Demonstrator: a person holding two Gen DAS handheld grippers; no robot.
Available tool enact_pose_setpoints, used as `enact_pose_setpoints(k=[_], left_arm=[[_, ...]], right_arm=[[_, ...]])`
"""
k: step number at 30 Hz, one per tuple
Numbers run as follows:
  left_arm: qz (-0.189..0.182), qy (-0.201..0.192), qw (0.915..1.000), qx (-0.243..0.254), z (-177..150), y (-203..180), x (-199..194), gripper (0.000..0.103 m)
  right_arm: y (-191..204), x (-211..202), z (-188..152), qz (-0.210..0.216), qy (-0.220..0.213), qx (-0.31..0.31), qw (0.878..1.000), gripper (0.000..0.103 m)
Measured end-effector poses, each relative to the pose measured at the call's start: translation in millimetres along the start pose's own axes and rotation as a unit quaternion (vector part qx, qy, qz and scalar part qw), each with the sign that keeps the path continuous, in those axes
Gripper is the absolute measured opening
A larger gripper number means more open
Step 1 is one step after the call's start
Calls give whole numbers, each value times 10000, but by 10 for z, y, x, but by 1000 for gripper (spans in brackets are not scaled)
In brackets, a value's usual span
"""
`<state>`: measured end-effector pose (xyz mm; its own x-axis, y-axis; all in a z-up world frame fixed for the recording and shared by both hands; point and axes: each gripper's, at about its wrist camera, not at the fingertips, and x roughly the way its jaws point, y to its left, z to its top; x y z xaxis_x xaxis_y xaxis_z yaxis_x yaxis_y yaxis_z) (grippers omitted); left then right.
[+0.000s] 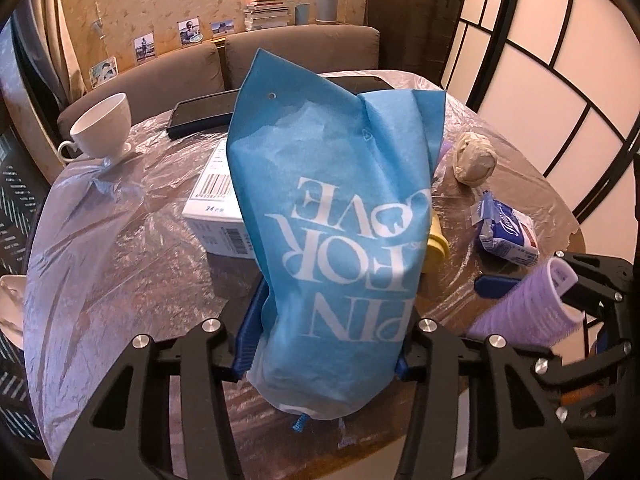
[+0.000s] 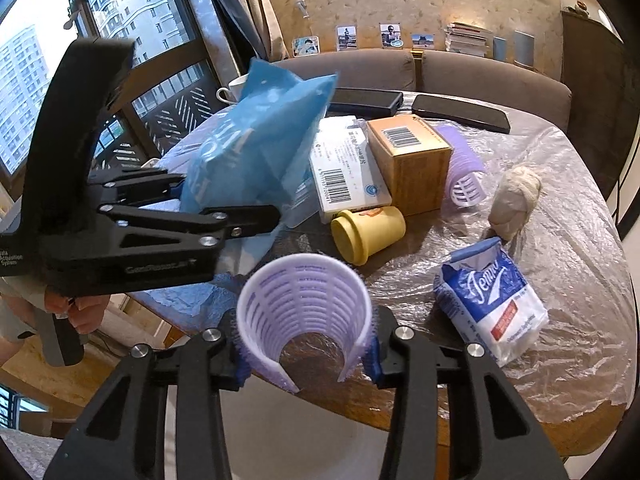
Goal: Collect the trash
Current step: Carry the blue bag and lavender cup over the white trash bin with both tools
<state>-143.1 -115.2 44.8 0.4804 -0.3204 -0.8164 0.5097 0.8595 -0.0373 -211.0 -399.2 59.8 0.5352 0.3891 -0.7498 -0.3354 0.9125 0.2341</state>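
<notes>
The left gripper (image 1: 324, 344) pinches a blue non-woven fabric bag (image 1: 336, 216) upright; beside it, the right gripper (image 2: 306, 354) clamps a lilac ribbed plastic roller (image 2: 304, 312).

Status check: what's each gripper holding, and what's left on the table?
Left gripper shut on blue non-woven bag. Right gripper shut on purple hair roller. Second purple roller, yellow cup, tissue pack, paper wad remain.

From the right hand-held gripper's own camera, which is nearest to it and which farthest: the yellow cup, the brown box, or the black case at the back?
1. Yellow cup, lying on its side just beyond the right hand-held gripper.
2. Brown box, behind the cup, mid-table.
3. Black case, at the far edge by the sofa.
</notes>
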Motion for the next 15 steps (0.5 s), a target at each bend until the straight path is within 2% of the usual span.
enact_pose_setpoints(k=[15], left_arm=[[61, 57, 9995, -306, -334, 128, -409, 52]], right_arm=[[16, -161, -44, -1, 150, -92, 9998, 41]])
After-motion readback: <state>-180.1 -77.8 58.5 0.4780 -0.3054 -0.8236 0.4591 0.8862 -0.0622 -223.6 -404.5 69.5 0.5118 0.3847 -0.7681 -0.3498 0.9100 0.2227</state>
